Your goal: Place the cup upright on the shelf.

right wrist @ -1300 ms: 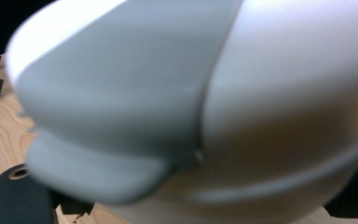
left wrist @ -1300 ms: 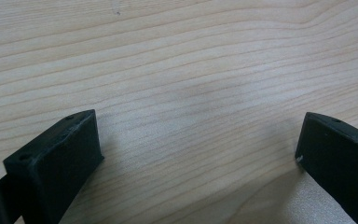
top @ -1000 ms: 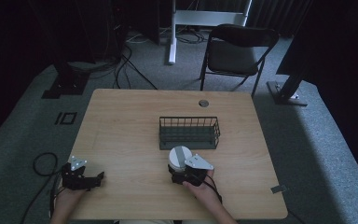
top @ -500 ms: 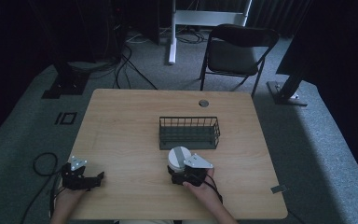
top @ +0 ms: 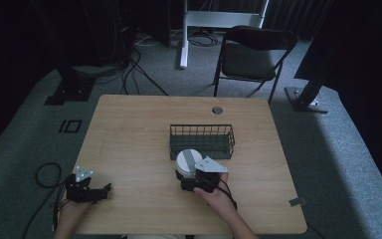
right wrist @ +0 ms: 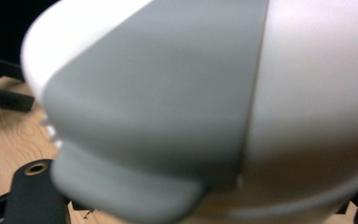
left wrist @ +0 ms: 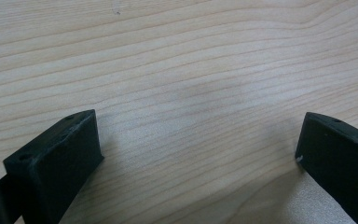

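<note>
Lid (top: 188, 161), white with a grey band, sits gripped in the right gripper (top: 195, 175) just short of the basket (top: 202, 147), not yet placed, while the left gripper (top: 99, 191) rests released on the table (top: 129, 129).

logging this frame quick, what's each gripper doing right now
left gripper: open, jaws wide apart over bare table, holding nothing
right gripper: shut on the white and grey container

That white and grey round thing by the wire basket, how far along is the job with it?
Early, by the look of it. The right tongs are at the white and grey round container, which stands on the table just in front of the wire basket; whether they already grip it I cannot tell. The basket looks empty. The left tongs wait open near the table's edge. Putting it in the basket, if that is intended, is still left.
</note>
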A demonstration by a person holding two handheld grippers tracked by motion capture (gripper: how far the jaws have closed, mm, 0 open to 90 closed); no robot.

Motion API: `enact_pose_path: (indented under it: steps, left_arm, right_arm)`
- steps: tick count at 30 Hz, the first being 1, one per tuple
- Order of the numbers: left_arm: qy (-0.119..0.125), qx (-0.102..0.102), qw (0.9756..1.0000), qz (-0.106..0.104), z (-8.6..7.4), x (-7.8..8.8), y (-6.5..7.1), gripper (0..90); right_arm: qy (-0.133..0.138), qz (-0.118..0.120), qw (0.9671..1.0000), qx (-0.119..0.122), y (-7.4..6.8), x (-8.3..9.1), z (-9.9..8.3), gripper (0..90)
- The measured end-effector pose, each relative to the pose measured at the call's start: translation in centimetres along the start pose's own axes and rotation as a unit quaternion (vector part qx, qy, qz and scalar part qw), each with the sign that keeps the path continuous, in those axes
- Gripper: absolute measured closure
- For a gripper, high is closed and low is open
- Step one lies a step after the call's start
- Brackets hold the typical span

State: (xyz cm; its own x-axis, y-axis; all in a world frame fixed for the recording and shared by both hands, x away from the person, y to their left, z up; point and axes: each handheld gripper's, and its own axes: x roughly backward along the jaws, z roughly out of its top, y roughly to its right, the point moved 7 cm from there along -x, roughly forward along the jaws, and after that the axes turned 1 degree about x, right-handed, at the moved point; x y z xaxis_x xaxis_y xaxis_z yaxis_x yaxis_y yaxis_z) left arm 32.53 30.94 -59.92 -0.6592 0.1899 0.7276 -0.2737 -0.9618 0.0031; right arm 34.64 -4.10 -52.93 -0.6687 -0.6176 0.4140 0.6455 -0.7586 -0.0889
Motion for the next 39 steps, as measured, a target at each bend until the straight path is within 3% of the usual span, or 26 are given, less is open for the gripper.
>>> enact_pose_path:
  steps: [10, 15, 27, 39]
  left_arm:
    - [0.000, 0.000, 1.0000, 0.000, 0.0, 0.0, 0.0, 0.2]
    - [0.001, 0.000, 1.0000, 0.000, 0.0, 0.0, 0.0, 0.2]
    - [0.000, 0.001, 1.0000, 0.000, 0.0, 0.0, 0.0, 0.2]
    - [0.000, 0.001, 1.0000, 0.000, 0.0, 0.0, 0.0, 0.2]
  right_arm:
    - [0.023, 0.007, 0.9997, 0.007, 0.2, 0.3, 3.6, 17.5]
    - [0.038, -0.006, 0.9991, 0.016, 0.8, 0.2, 5.4, 17.6]
    - [0.058, -0.033, 0.9977, 0.008, 2.9, -0.1, 8.7, 17.8]
    - [0.044, -0.109, 0.9931, -0.004, 7.7, -0.5, 10.1, 18.0]
